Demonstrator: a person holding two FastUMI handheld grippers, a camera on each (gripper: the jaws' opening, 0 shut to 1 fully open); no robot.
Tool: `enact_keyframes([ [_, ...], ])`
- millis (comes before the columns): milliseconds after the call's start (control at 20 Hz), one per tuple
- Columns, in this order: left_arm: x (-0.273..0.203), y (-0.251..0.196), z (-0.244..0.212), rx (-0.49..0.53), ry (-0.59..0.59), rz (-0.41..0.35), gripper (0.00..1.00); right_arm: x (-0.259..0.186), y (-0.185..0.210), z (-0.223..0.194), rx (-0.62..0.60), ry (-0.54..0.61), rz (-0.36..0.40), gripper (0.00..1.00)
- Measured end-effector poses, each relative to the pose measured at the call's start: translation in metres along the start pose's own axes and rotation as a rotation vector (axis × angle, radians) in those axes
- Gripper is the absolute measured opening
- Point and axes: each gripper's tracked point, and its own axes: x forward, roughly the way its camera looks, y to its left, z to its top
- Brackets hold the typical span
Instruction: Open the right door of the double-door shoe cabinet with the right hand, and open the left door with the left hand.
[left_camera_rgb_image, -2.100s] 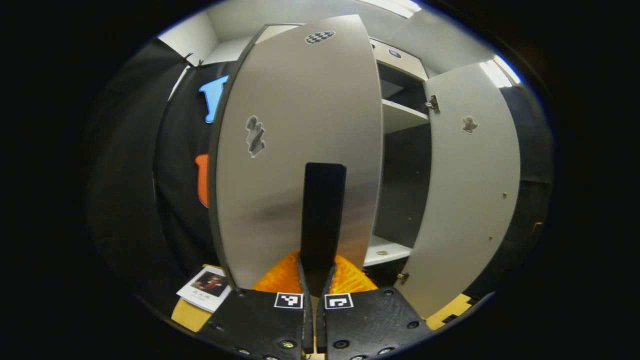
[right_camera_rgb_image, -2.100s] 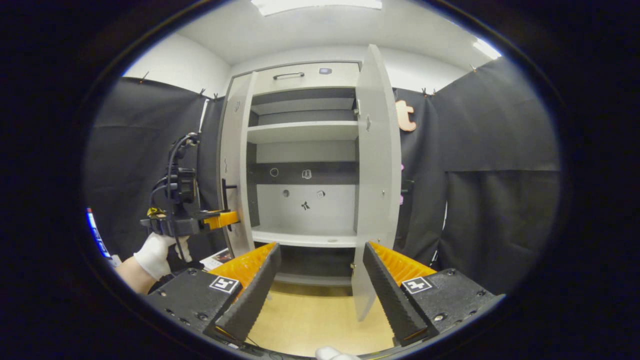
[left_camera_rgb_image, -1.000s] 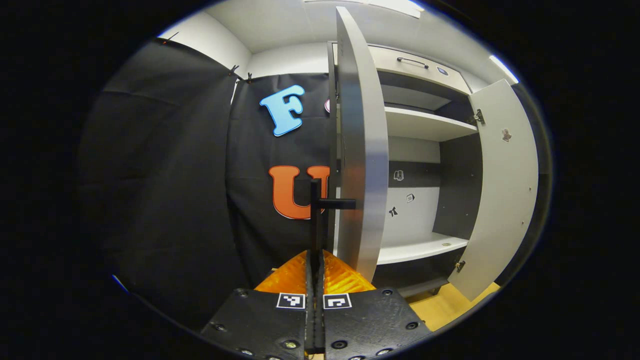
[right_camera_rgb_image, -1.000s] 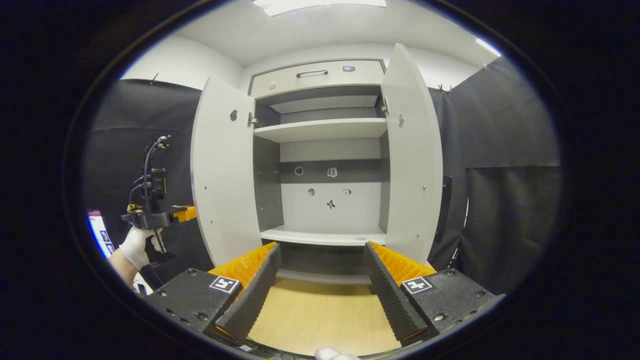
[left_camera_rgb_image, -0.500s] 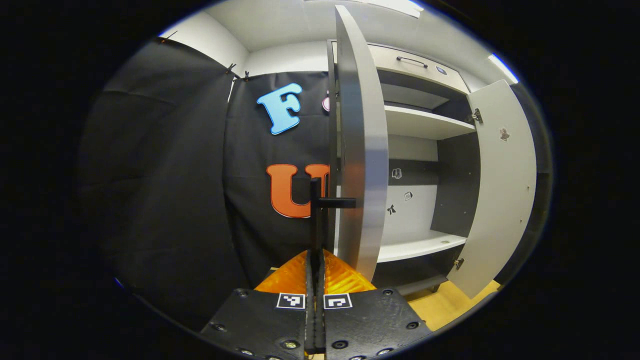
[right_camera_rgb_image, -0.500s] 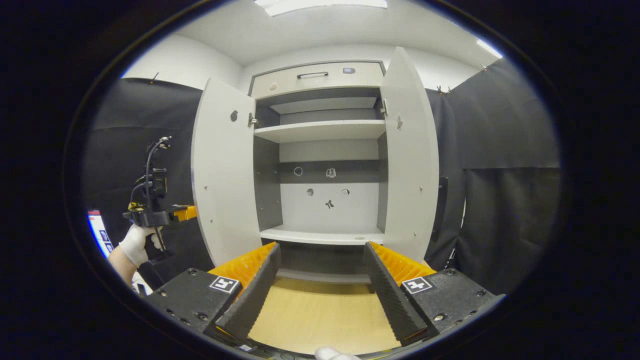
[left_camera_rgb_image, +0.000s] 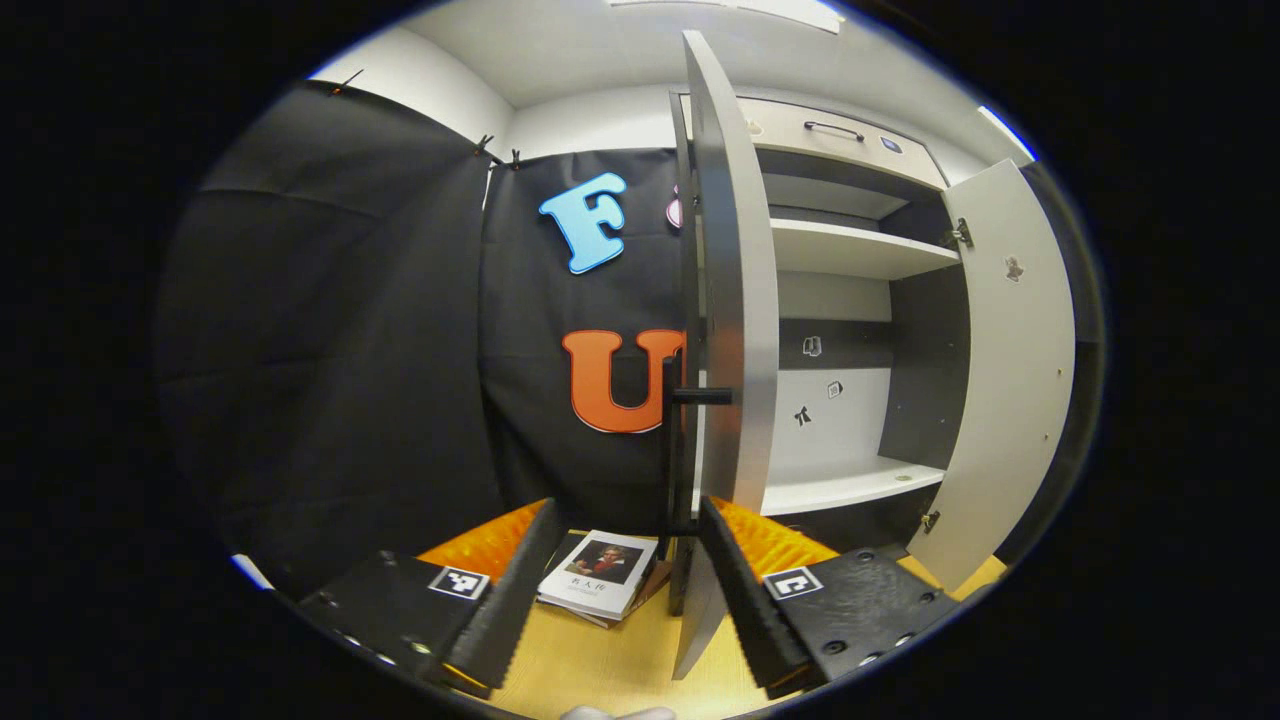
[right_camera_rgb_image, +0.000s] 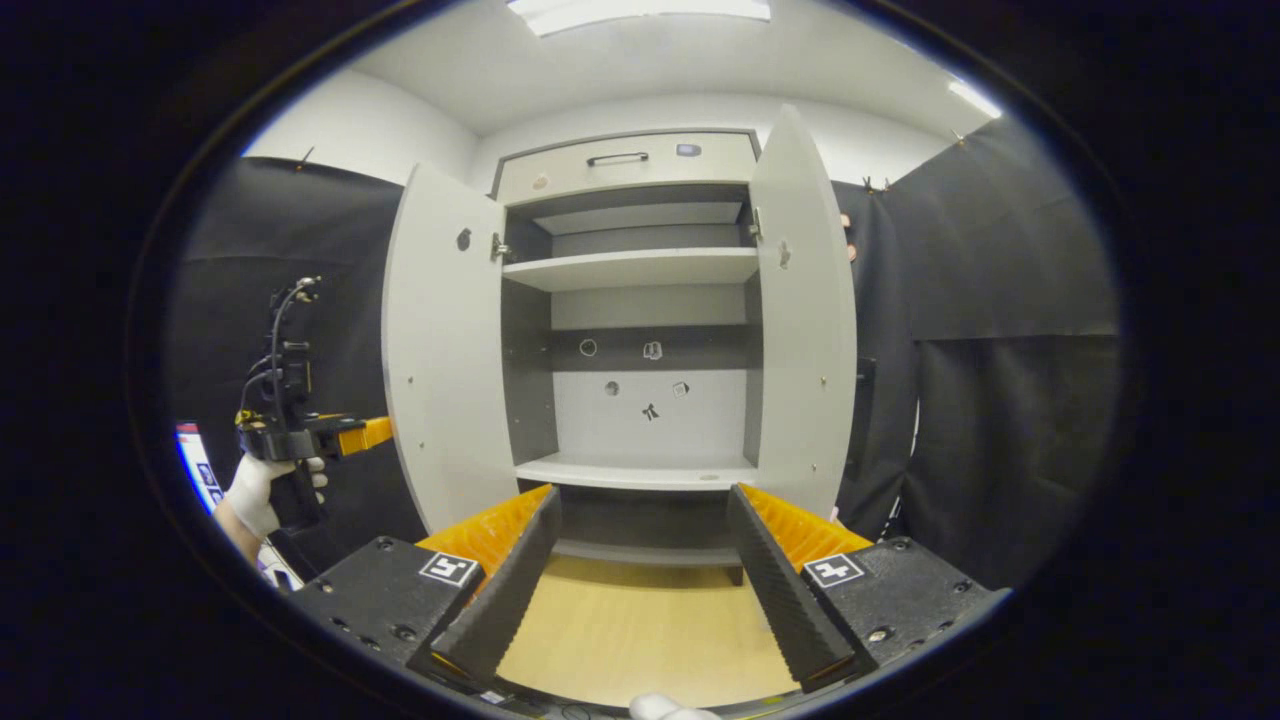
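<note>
Room: a booth with black cloth walls, a pale wood floor (right_camera_rgb_image: 640, 630) and a white ceiling.
Left fingers: the left gripper (left_camera_rgb_image: 620, 585) has its fingers spread apart, holding nothing. The dark handle (left_camera_rgb_image: 678, 440) of the left door stands just past the tips, in the gap but not touched.
Right fingers: the right gripper (right_camera_rgb_image: 640, 570) is spread wide too and holds nothing, well back from the cabinet.
Left door: the left door (right_camera_rgb_image: 440, 340) is swung out wide, edge-on to the left gripper.
Right door: the right door (right_camera_rgb_image: 805, 320) is swung out as well.
Cabinet: the shoe cabinet (right_camera_rgb_image: 640, 275) shows bare shelves between both doors. The job looks done.
Floor: a small book (left_camera_rgb_image: 600, 585) lies near the left door's bottom edge.
Room to move: I think both hands can pull straight back freely.
</note>
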Motion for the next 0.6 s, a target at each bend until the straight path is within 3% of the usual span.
enact_keyframes([
  [100,-0.014,0.002,0.000,0.012,-0.007,0.021,0.98,-0.004,0.002,-0.003,0.007,0.008,-0.002,1.00],
  [600,-0.089,-0.023,0.003,0.027,-0.001,0.007,0.97,-0.023,-0.008,0.010,-0.010,-0.016,-0.023,1.00],
])
